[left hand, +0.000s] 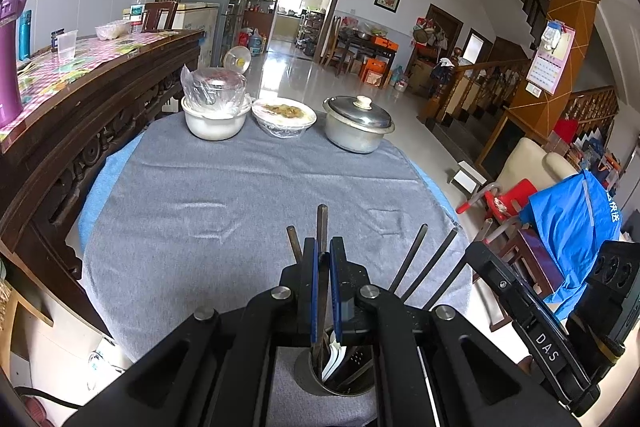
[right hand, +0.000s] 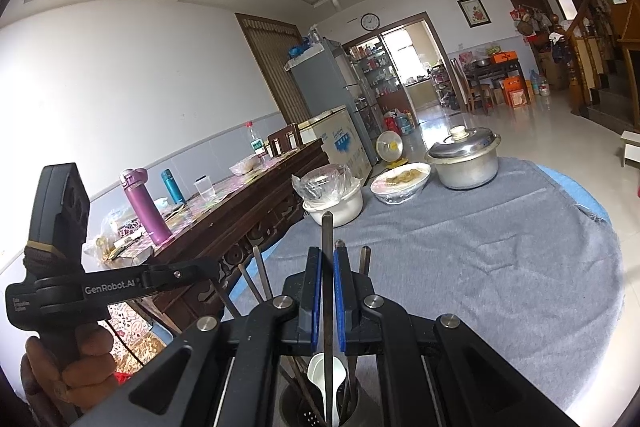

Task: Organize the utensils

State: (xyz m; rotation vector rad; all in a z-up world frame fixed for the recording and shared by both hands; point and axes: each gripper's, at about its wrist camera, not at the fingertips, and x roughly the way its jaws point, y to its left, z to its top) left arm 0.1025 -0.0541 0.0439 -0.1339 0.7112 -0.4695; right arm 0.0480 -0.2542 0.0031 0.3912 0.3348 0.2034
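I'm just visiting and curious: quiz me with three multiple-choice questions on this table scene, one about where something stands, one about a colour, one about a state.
1. Where is the metal pot relative to the plastic-covered food bowl?
A. to its right, seen from the left wrist camera
B. stacked on top of it
C. on the floor

2. What colour is the tablecloth?
A. red
B. grey
C. yellow

3. What state is the right gripper in?
A. wide open and empty
B. shut on a dark chopstick
C. holding the pot

Answers: 1 A, they sit side by side at the far edge; 2 B, grey fabric covers the round table; 3 B, blue pads pinch the stick above the utensil holder.
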